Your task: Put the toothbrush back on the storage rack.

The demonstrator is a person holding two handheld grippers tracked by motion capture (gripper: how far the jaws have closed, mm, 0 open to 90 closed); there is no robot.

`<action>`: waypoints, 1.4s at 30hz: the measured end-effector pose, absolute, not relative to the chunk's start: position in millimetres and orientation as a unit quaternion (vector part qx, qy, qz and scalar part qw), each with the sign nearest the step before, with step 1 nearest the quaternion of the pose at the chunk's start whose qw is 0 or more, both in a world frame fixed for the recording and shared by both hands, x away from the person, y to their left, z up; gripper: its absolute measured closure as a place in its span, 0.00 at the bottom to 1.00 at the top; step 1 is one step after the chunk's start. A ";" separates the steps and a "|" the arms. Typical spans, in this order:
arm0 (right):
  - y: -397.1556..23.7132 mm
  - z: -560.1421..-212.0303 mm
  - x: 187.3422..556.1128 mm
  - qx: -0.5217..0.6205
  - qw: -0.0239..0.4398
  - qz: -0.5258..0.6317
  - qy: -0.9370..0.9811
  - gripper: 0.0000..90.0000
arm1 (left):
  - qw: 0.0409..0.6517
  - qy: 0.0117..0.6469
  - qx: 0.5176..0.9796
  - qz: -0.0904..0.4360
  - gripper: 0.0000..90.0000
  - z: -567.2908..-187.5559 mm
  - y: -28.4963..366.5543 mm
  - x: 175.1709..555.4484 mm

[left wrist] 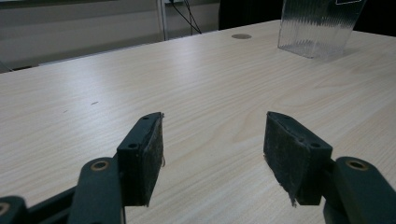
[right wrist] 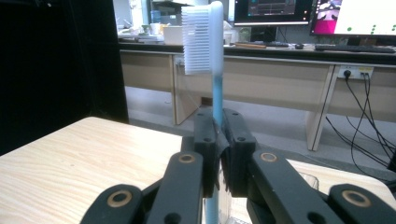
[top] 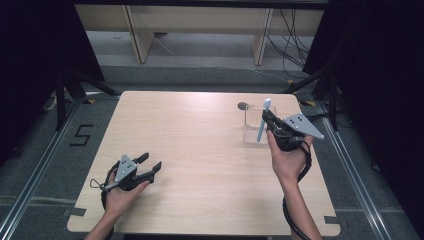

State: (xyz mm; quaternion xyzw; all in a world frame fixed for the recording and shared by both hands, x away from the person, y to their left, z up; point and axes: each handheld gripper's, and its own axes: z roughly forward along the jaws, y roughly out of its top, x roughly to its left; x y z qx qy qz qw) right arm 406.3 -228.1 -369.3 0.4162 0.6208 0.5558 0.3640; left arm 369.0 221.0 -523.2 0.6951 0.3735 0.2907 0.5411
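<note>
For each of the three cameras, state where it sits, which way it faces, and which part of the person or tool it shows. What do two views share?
High view: above the table, facing down; both forearms show.
Left gripper view: on the left tool, facing across the table; open jaws show.
Right gripper view: on the right tool, facing desks; jaws clamp the toothbrush.
Shared: the clear cup.

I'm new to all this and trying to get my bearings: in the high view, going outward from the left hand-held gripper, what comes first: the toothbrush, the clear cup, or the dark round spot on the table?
1. Clear cup, across the table to the right.
2. Toothbrush, standing in the cup, clamped by the right hand-held gripper; too close to the cup to separate with confidence.
3. Dark round spot, just beyond the cup, near the far edge.

The left hand-held gripper is open, holding nothing.
</note>
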 end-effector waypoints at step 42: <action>-253.0 -360.3 430.0 0.446 0.387 0.552 0.589 0.95 | 0.536 0.378 0.697 0.291 0.42 -522.5 221.4 367.6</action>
